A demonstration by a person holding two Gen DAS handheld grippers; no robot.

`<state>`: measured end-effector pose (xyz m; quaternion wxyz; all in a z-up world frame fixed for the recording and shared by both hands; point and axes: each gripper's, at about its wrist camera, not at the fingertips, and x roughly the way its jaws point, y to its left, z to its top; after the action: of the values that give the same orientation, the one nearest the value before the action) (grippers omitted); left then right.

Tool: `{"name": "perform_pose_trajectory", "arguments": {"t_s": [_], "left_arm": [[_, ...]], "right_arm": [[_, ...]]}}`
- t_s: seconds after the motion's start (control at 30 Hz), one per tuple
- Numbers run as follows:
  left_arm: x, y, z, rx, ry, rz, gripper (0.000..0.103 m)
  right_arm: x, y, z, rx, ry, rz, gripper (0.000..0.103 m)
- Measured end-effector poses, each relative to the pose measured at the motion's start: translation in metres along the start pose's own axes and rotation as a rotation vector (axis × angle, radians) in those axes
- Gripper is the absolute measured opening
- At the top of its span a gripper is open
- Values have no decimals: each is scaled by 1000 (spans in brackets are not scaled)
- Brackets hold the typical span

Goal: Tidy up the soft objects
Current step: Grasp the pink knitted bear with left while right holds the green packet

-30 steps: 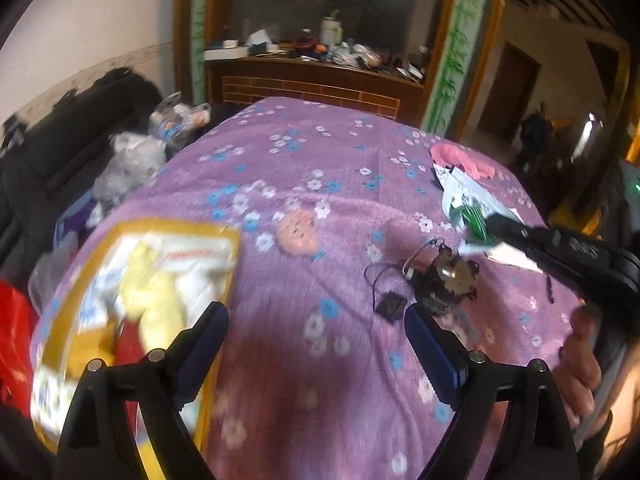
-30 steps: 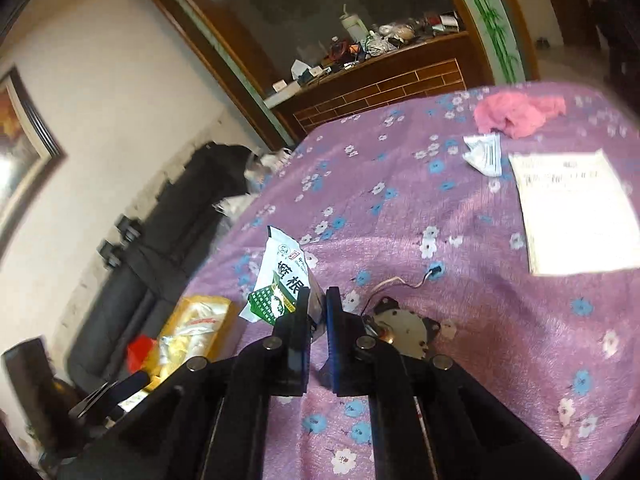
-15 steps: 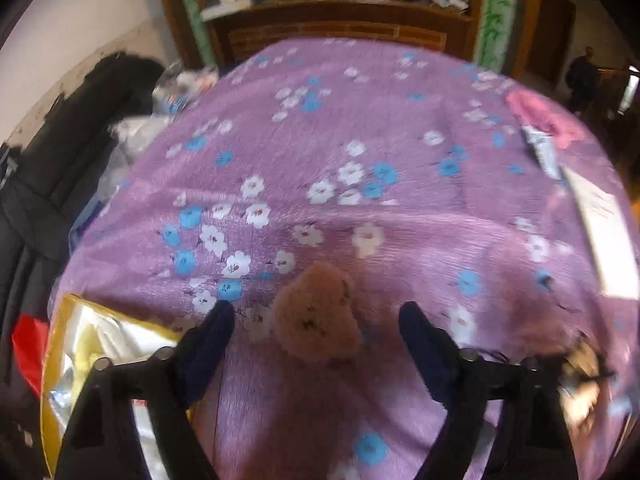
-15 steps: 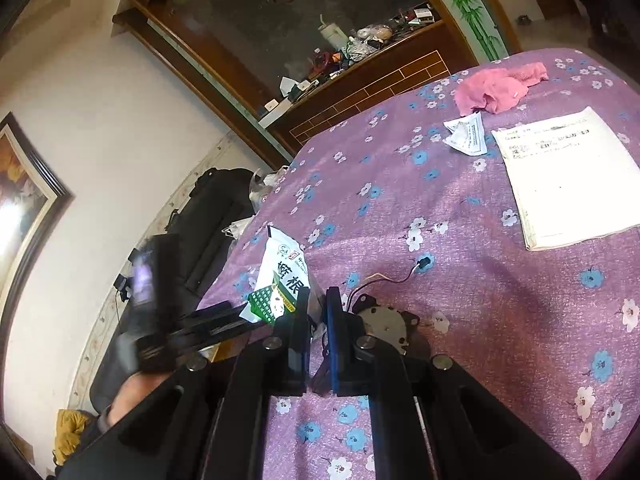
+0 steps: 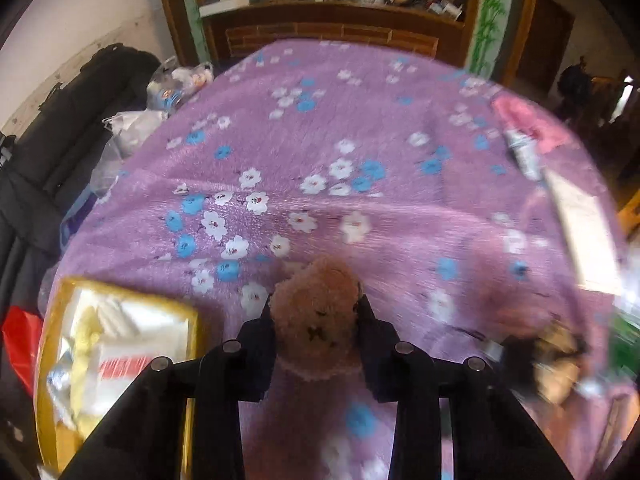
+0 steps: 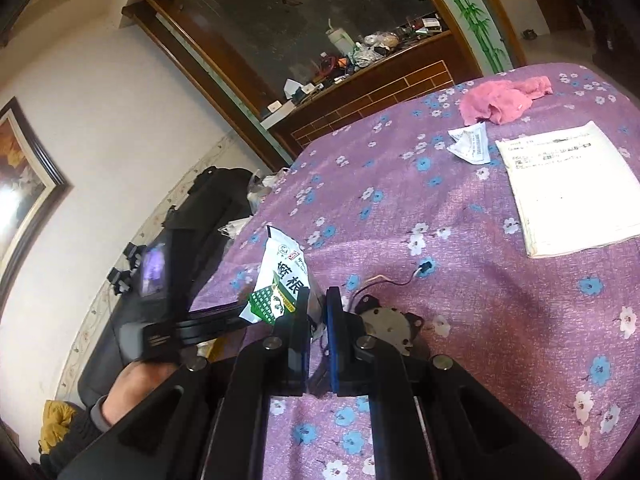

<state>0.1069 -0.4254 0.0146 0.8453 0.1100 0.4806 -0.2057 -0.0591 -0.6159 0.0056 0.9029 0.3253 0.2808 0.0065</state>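
My left gripper (image 5: 316,306) is shut on a small brown plush bear (image 5: 316,312), squeezed between both fingers just above the purple flowered tablecloth (image 5: 340,140). A yellow-rimmed bag (image 5: 120,364) with soft yellow and white items lies at the lower left. My right gripper (image 6: 318,300) is shut on a white and green sachet (image 6: 280,276), held above the cloth. The left gripper's body (image 6: 180,328) shows at the left of the right wrist view. A pink cloth (image 6: 500,98) lies at the far side; it also shows in the left wrist view (image 5: 528,120).
A small motor with wires (image 6: 384,324) lies on the cloth by my right gripper. A paper sheet (image 6: 568,184) and a crumpled white wrapper (image 6: 470,144) lie to the right. A black sofa (image 5: 48,140) with plastic bags stands left of the table. A cluttered wooden shelf (image 5: 340,0) stands behind.
My left gripper moved forward over the plush bear and closed on it. The right gripper stayed shut on the sachet and tilted slightly.
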Motion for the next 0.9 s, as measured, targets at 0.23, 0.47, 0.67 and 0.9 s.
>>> {"name": "perform_pose_trajectory", "arguments": {"t_s": [0.23, 0.47, 0.67, 0.9], "left_arm": [[-95, 12, -54, -30, -103, -149, 37], [-184, 58, -119, -145, -232, -188, 37], [-215, 111, -147, -231, -286, -151, 37], [-194, 167, -153, -309, -267, -112, 37]], "right_arm": [[1, 11, -6, -35, -5, 64, 7], [8, 38, -23, -137, 29, 126, 7], [17, 68, -47, -200, 107, 170, 7], [31, 122, -83, -180, 207, 207, 7]]}}
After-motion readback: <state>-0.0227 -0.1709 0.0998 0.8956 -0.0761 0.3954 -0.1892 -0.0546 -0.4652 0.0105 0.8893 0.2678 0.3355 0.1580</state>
